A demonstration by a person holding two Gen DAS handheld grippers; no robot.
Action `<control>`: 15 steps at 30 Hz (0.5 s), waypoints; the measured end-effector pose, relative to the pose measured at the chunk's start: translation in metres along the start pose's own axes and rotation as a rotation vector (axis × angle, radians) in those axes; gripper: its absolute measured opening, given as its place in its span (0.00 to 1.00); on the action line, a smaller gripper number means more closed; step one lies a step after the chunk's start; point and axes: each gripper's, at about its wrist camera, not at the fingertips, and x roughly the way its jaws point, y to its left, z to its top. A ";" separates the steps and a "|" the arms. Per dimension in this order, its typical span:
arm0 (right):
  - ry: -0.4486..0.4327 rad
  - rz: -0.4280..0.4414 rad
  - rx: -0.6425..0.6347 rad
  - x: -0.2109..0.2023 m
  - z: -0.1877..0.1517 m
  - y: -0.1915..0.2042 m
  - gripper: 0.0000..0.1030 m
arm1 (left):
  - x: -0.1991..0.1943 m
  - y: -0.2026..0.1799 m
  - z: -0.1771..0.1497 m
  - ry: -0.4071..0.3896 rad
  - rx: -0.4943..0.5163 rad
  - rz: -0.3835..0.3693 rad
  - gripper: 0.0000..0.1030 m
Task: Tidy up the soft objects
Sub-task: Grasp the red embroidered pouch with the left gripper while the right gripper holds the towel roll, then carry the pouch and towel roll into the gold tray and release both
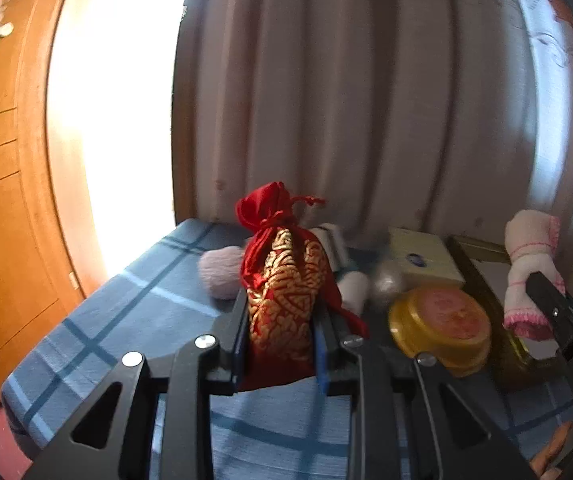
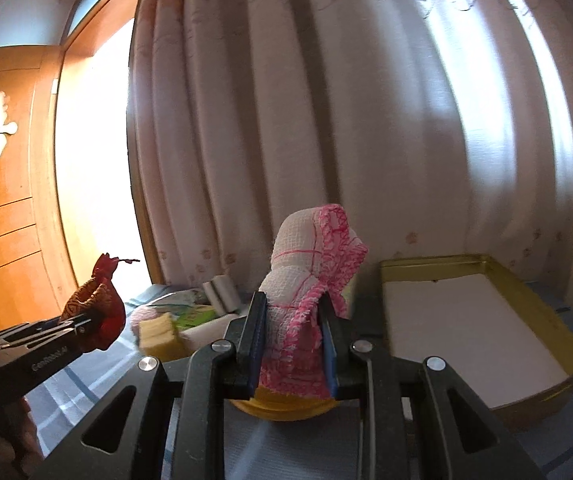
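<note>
Both hand-held grippers clamped, each carrying a soft object.

The left hand-held gripper points forward with its jaws closed on a red and gold drawstring pouch that stands upright between its fingers. The right hand-held gripper is level beside it, jaws pressed against a white and pink gauze cloth, bunched upright between its fingers.

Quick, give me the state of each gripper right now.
Left gripper: closed on the red brocade pouch, held upright.
Right gripper: closed on the pink-edged white cloth.
</note>
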 end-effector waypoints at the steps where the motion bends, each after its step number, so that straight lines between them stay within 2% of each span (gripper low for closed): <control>1: -0.003 -0.010 0.001 -0.003 0.000 -0.005 0.26 | -0.001 -0.005 0.000 -0.002 0.011 -0.007 0.25; 15: -0.044 -0.202 -0.042 -0.020 0.009 -0.077 0.26 | -0.008 -0.094 0.001 -0.033 0.159 -0.129 0.25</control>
